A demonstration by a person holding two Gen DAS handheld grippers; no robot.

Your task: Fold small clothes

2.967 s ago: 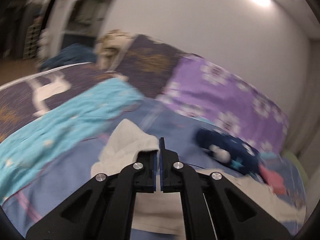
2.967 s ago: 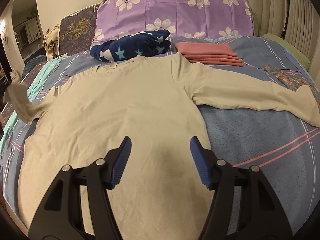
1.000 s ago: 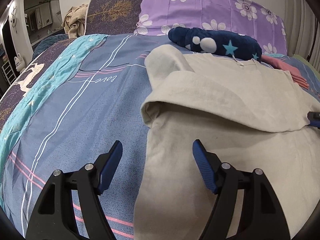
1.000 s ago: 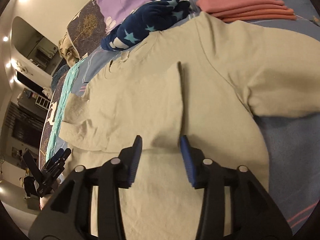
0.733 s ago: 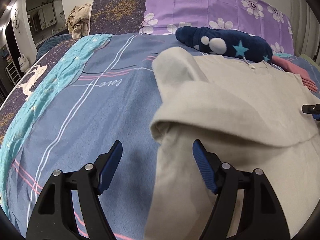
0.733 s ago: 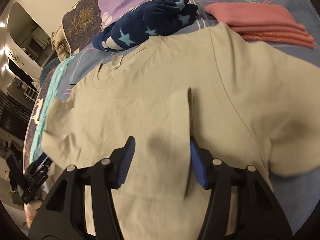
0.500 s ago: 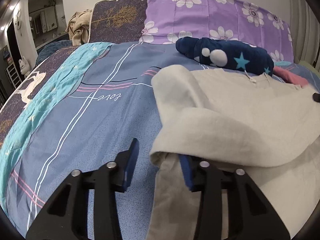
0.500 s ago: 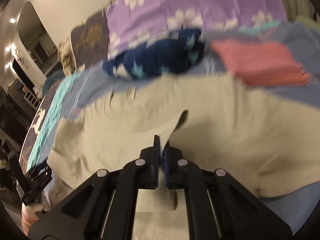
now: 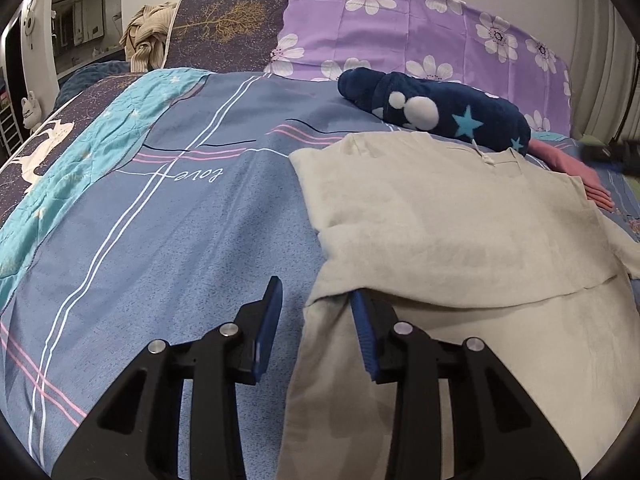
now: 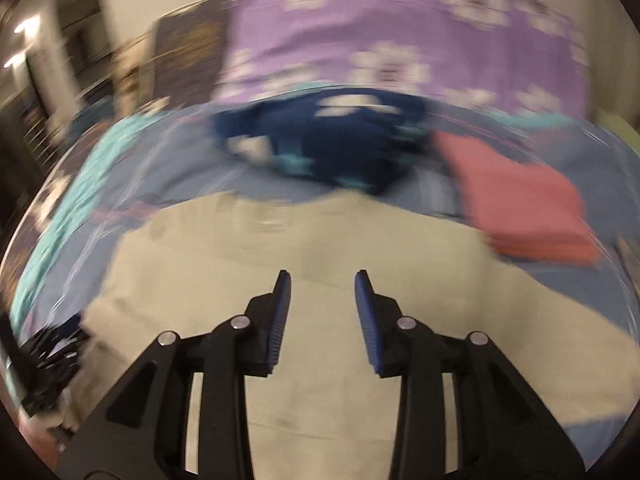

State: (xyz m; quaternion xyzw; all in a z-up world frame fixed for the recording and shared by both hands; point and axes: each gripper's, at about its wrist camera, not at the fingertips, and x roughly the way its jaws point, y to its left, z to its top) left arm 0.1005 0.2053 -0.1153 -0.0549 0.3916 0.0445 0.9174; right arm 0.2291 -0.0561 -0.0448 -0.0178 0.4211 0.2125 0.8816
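A beige long-sleeved shirt (image 9: 460, 240) lies on the blue bedspread (image 9: 168, 240), its left sleeve folded across the chest. My left gripper (image 9: 316, 304) is open at the shirt's left edge, with the fold's corner between its jaws. The right finger (image 9: 366, 332) sits under the folded flap. In the blurred right wrist view the shirt (image 10: 320, 248) lies below my right gripper (image 10: 322, 292), which is open and empty above the chest. The left gripper shows at the far left in the right wrist view (image 10: 48, 344).
A navy star-patterned garment (image 9: 436, 108) and a folded pink stack (image 9: 568, 168) lie behind the shirt's collar. Purple flowered pillows (image 9: 400, 28) stand against the wall. A turquoise blanket (image 9: 80, 128) runs along the bed's left side.
My right gripper let go of the sleeve end, opened and swung up fast. My left gripper moved forward and narrowed around the fold's left corner. The sleeve now lies flat.
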